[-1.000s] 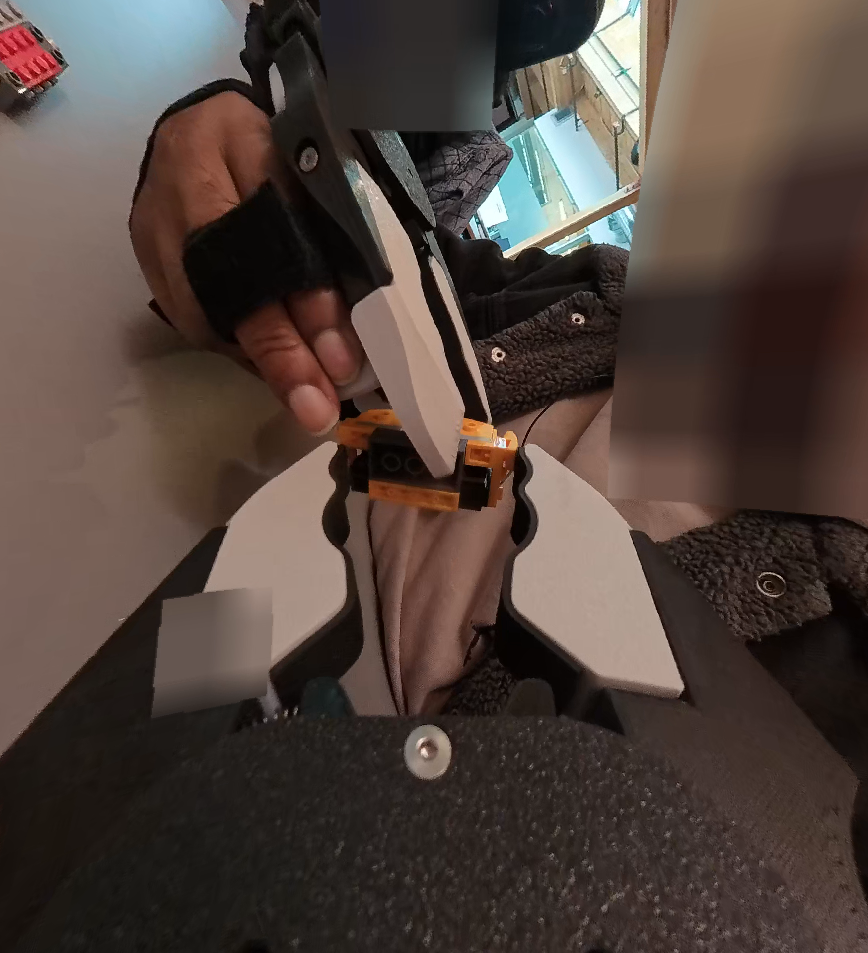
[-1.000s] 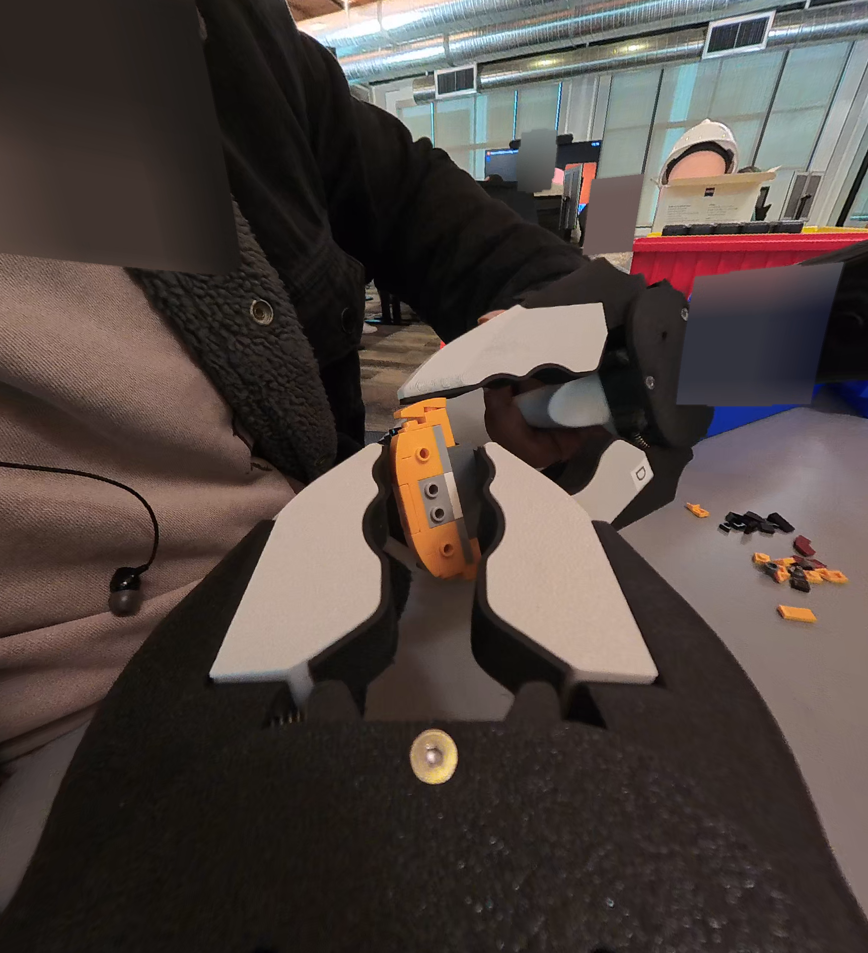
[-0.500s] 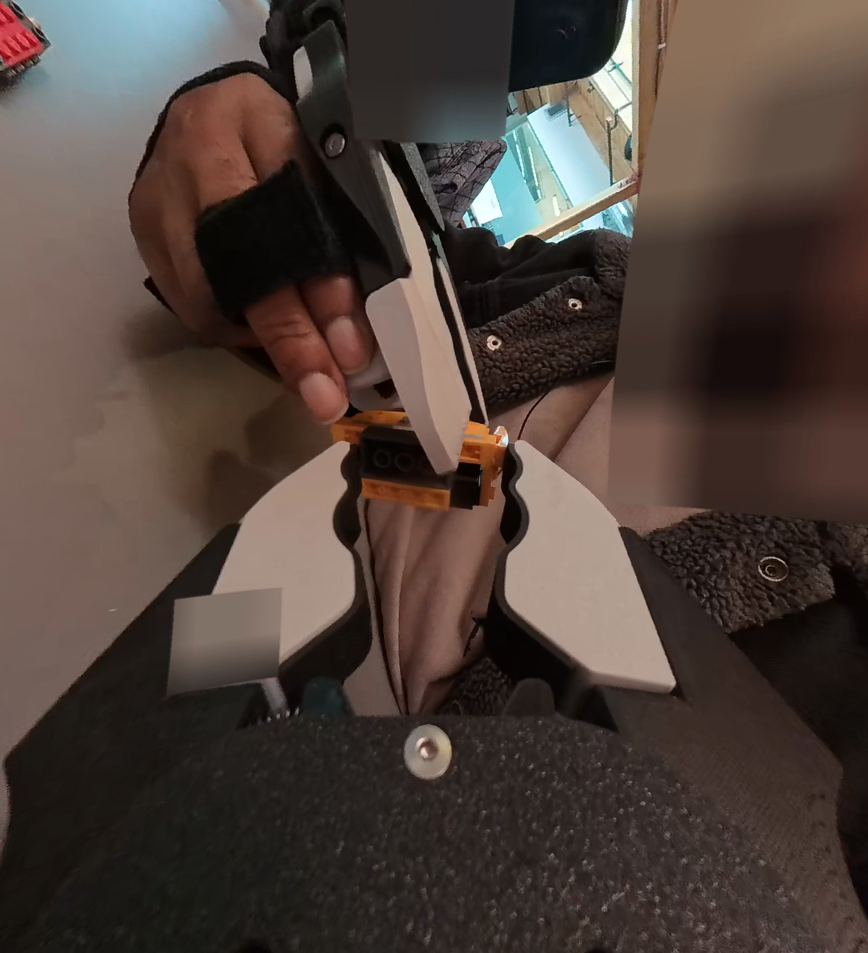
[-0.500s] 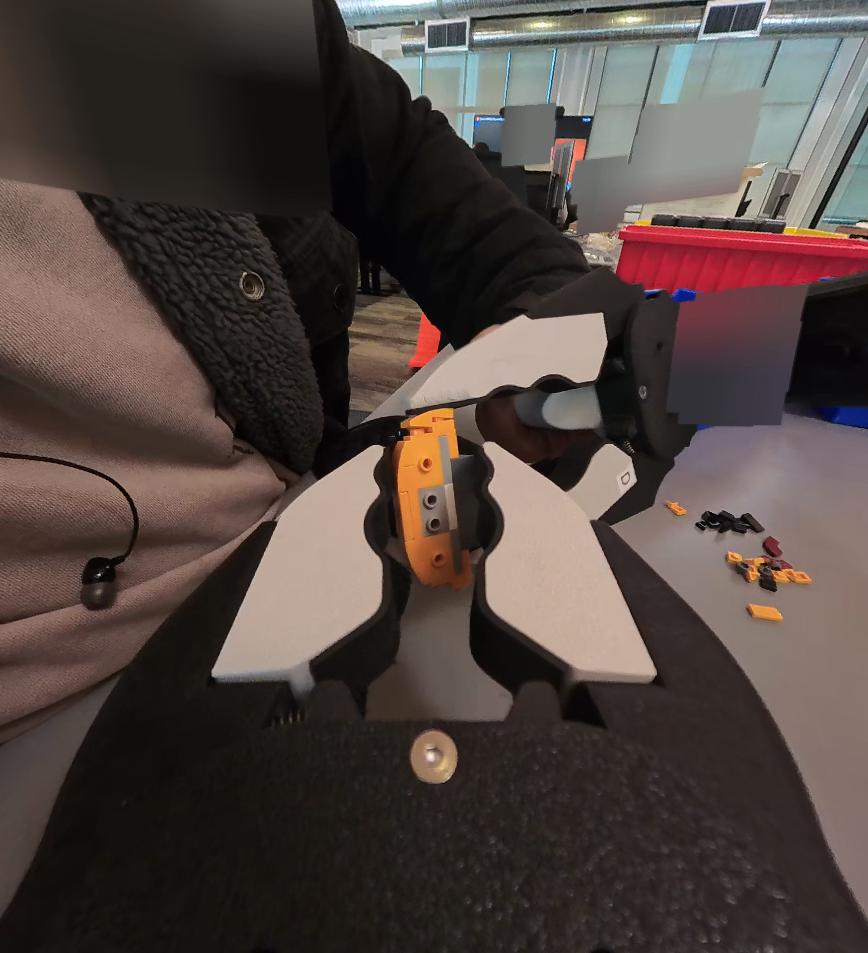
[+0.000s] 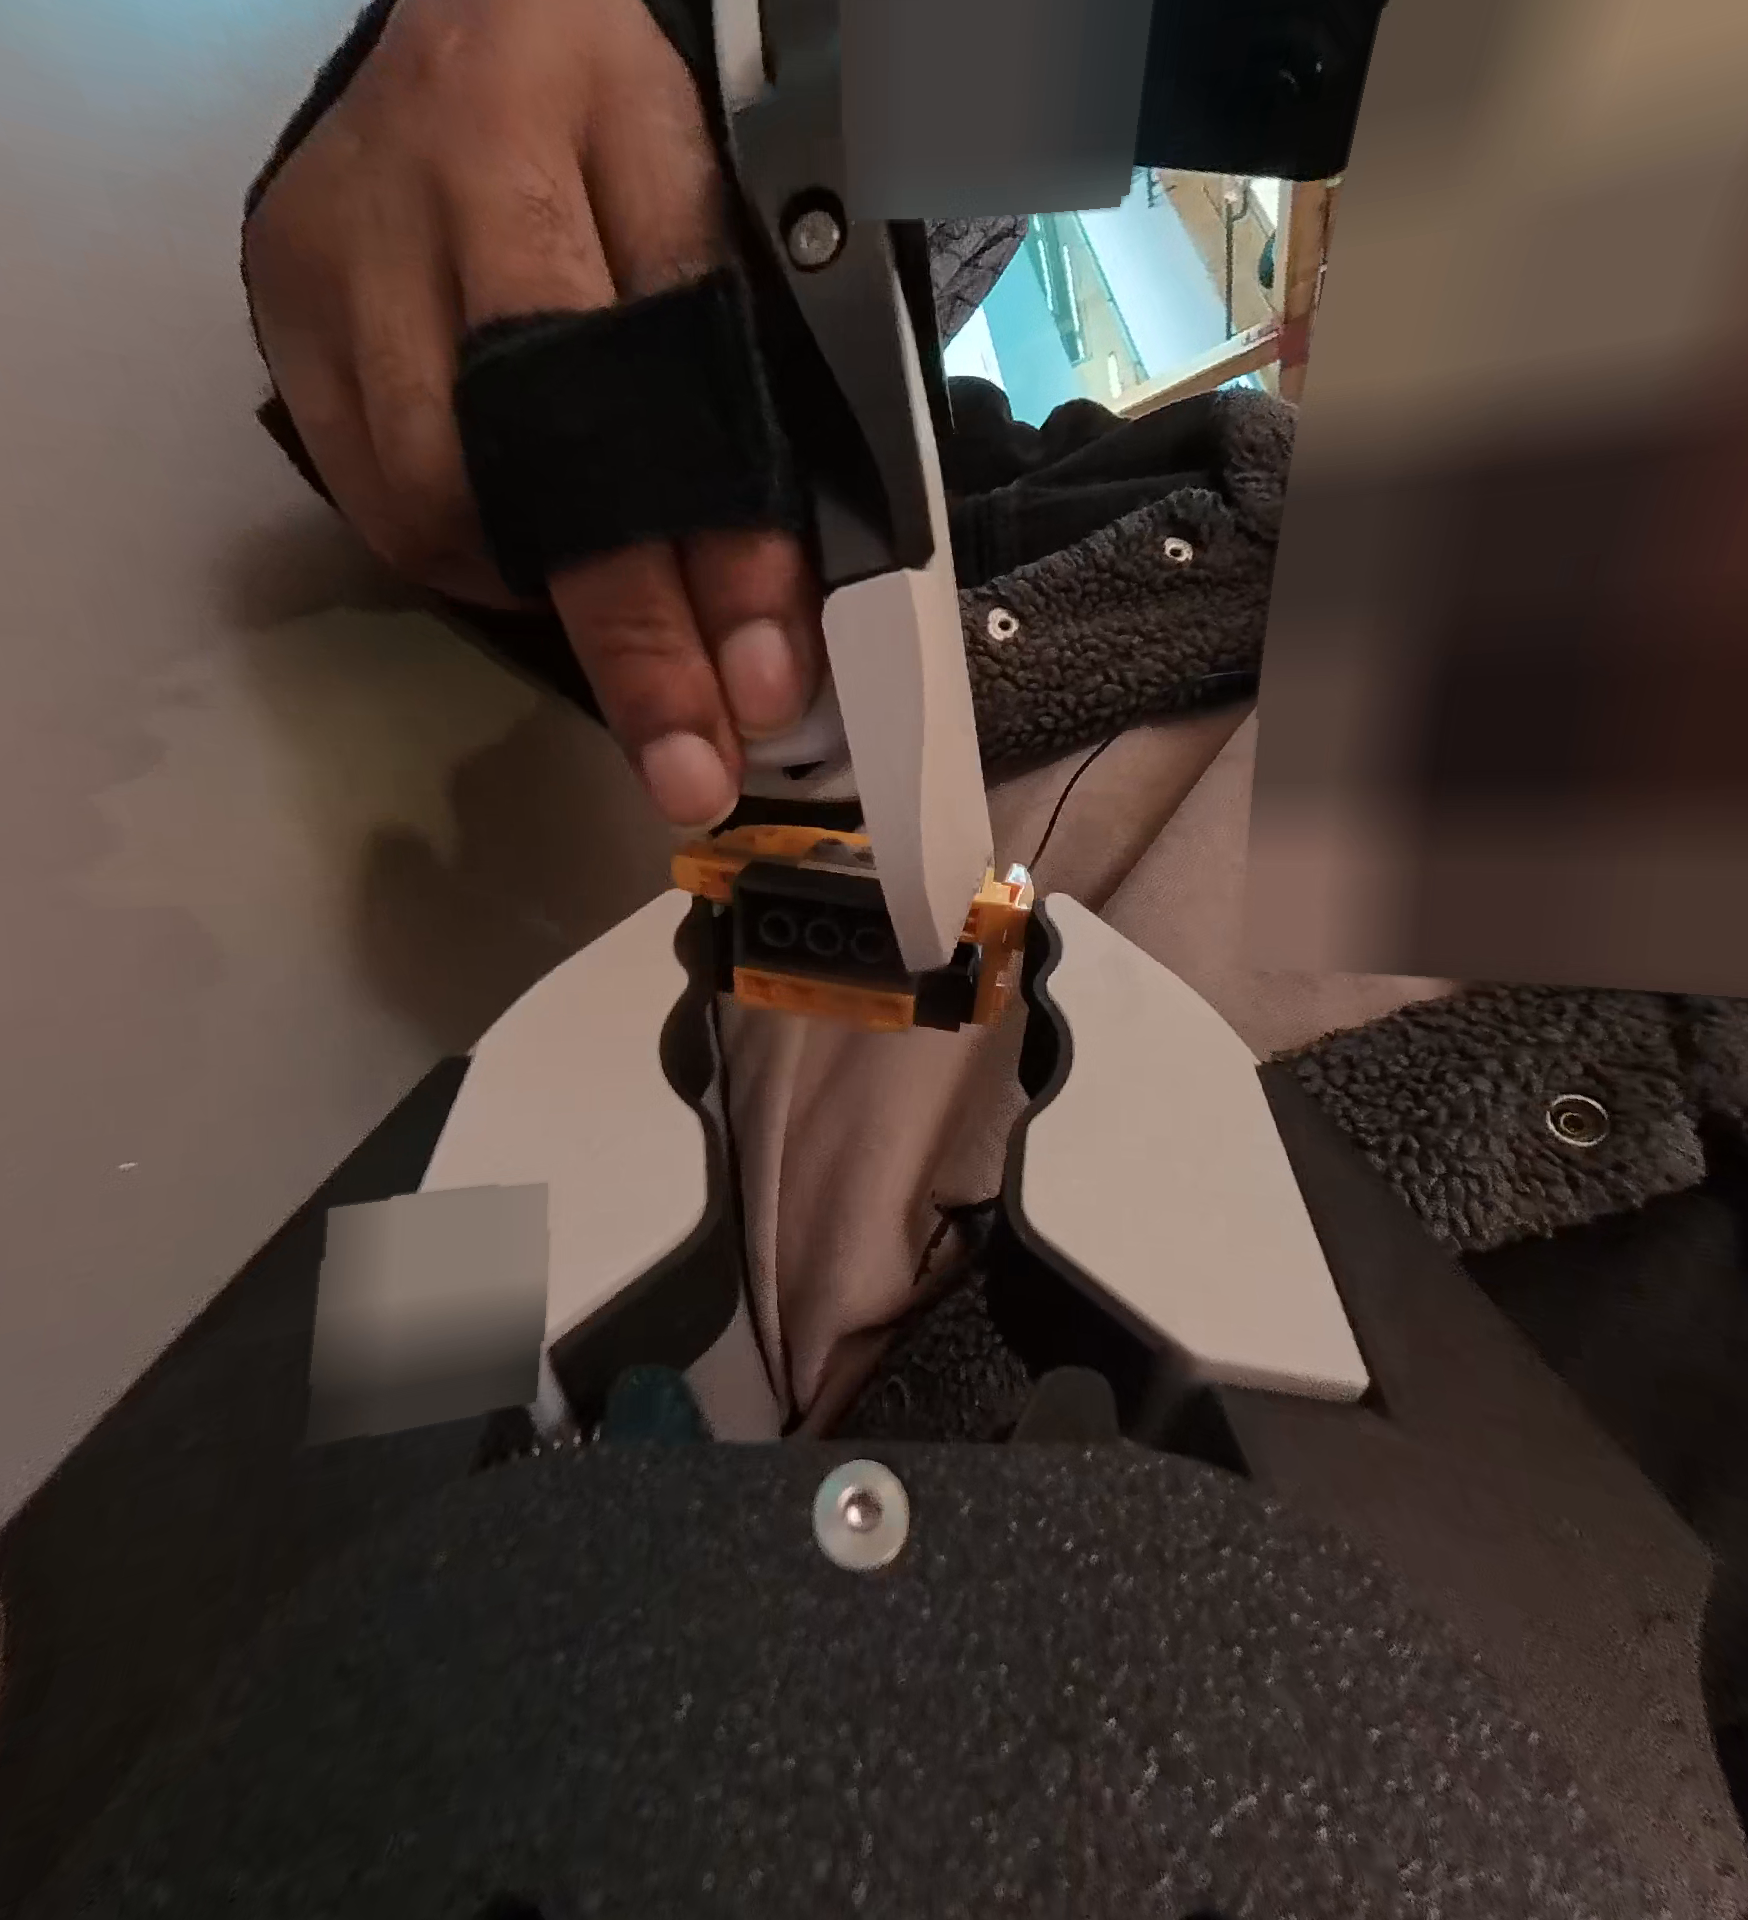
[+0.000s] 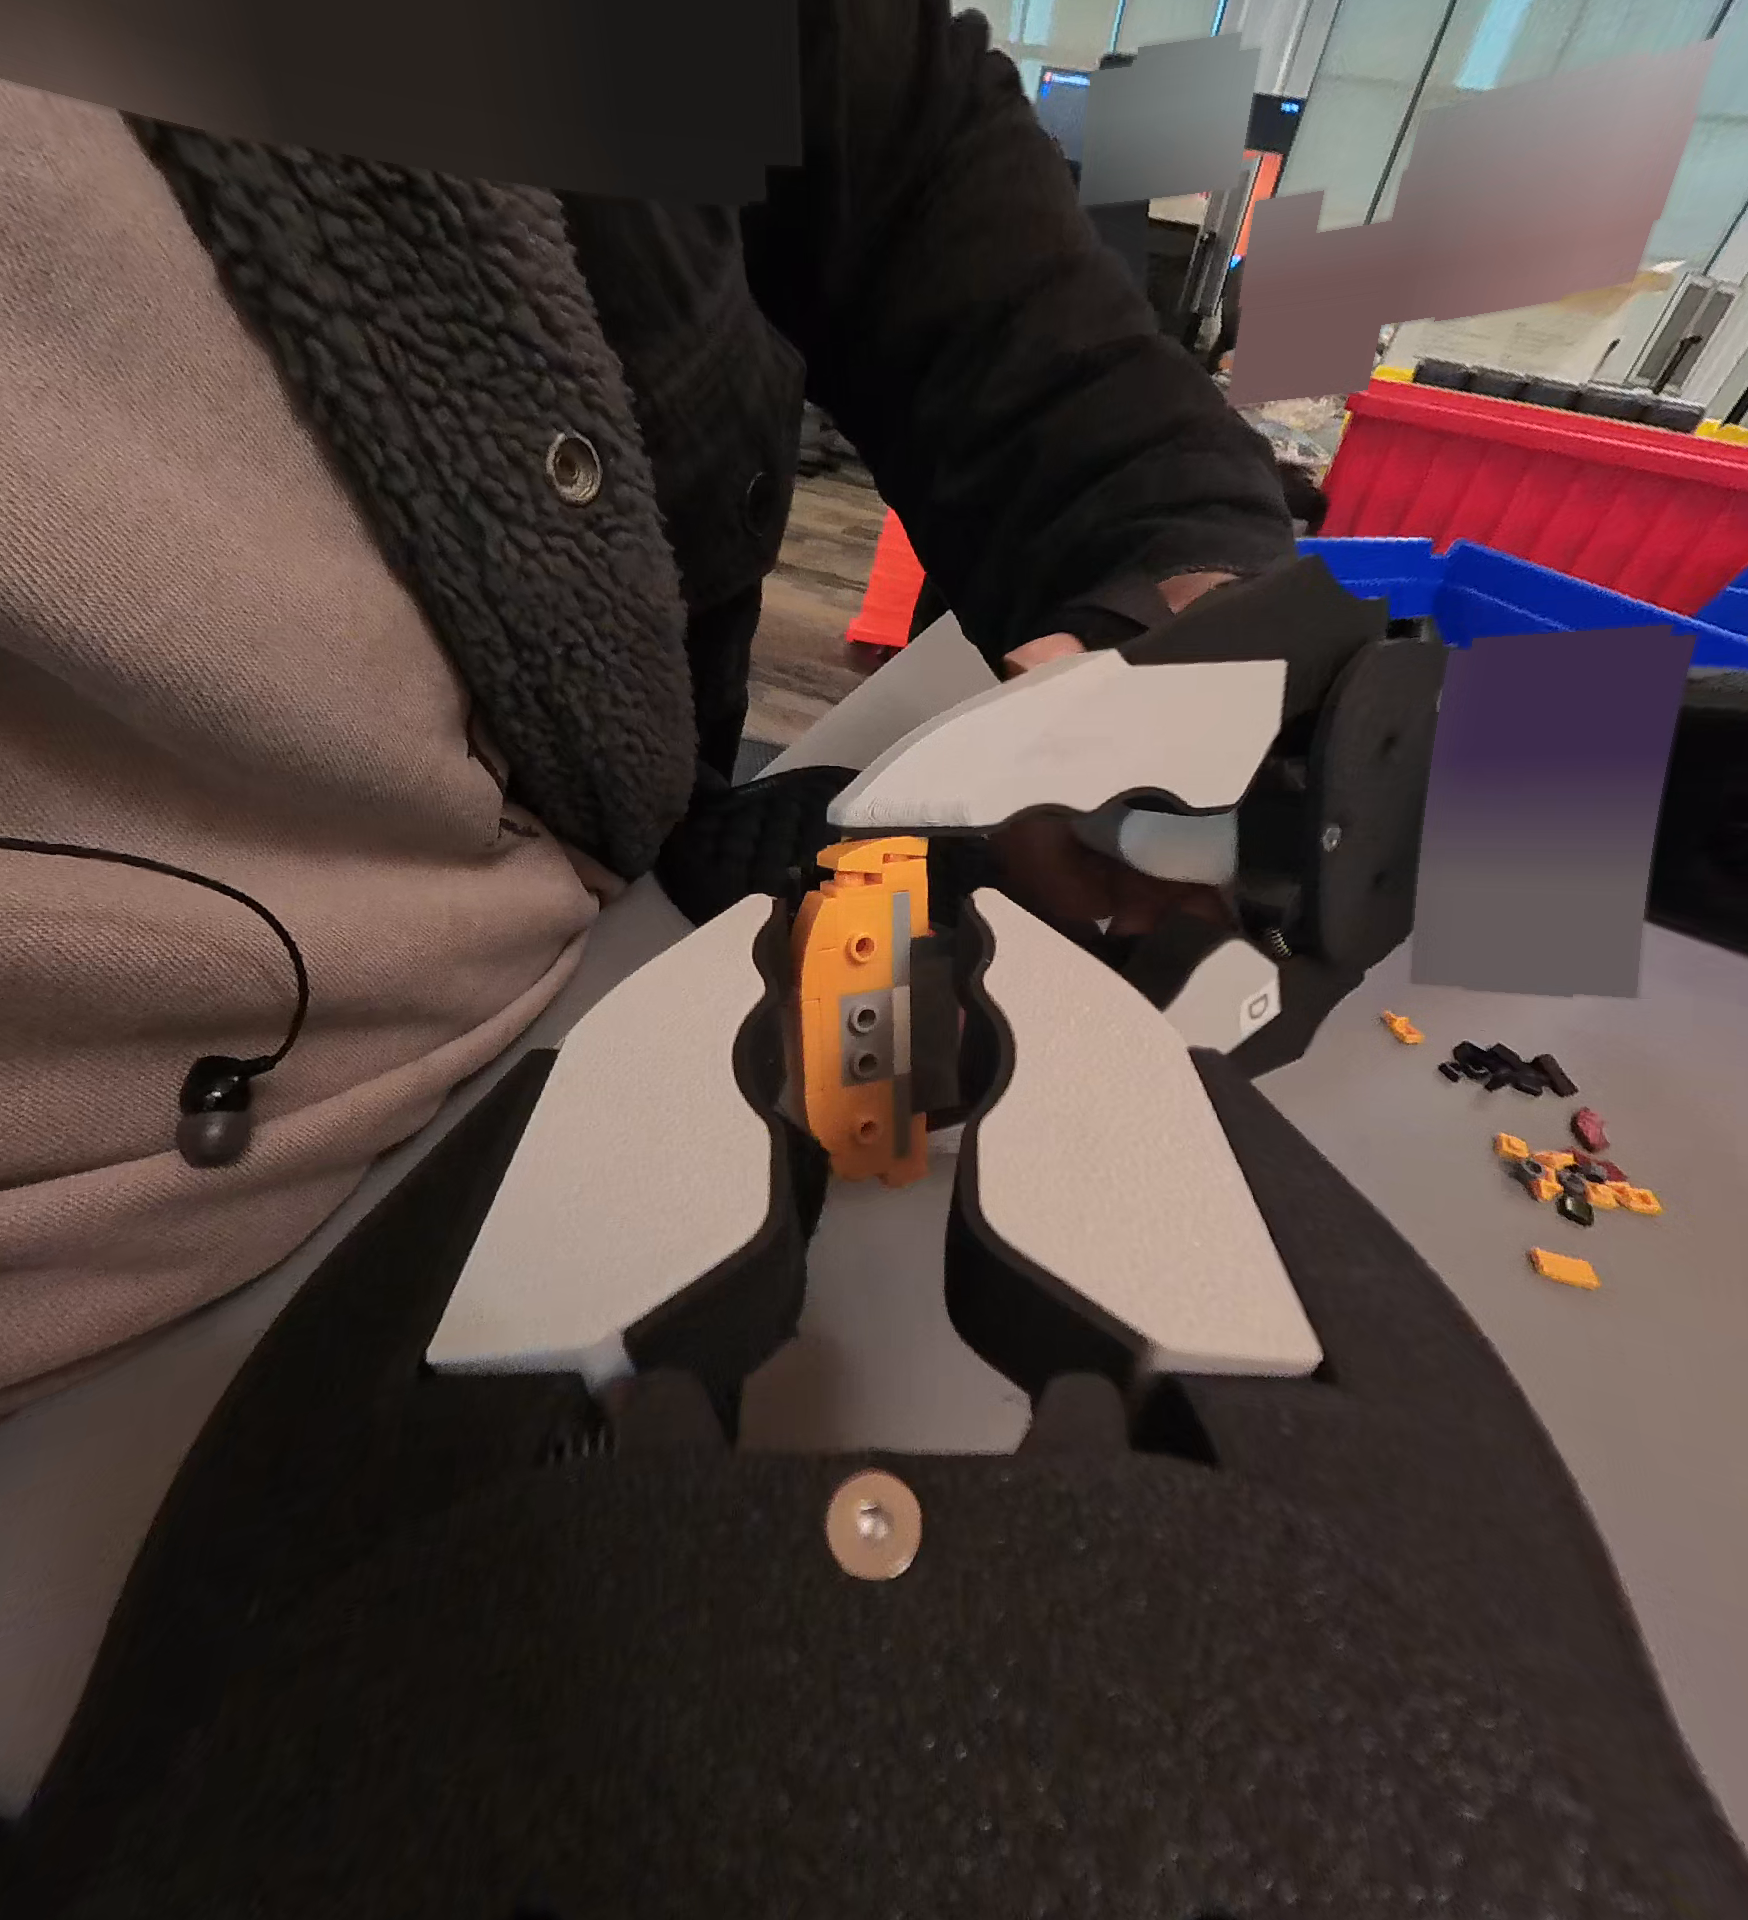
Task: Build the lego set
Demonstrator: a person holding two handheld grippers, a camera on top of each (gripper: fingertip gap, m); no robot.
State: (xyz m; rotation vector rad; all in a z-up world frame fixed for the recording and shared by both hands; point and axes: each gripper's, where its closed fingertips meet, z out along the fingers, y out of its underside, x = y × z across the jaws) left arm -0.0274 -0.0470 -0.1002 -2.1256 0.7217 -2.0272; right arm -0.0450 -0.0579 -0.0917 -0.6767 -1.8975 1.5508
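Grey tabletop (image 6: 1680, 1455) runs off to the right behind both tools, with a window-lined workroom beyond it. At the centre, the right tool (image 6: 875, 1023) has its two pale fingers closed on the orange, grey and black lego assembly (image 6: 865, 1039), which stands on edge between the wavy black pads, off the tabletop and in front of the person's beige top. The left tool (image 5: 854, 930) has its fingers set against the two ends of the same lego assembly (image 5: 828, 940), seen there from its black studded underside; whether it presses or merely touches, I cannot tell. One pale finger of the right tool crosses down over the assembly in the left wrist view and covers its right part. The person's right hand (image 5: 558, 416), strapped with a black band, sits just above, a fingertip touching the assembly's upper edge. Close behind are a dark fleece-lined jacket (image 6: 496, 447) and a black earbud cord (image 6: 215, 1122). Well apart on the tabletop lies a scatter of small orange, black and dark-red lego pieces (image 6: 1566, 1174). Farther back stand blue bins (image 6: 1576, 597) and a red bin (image 6: 1576, 488).
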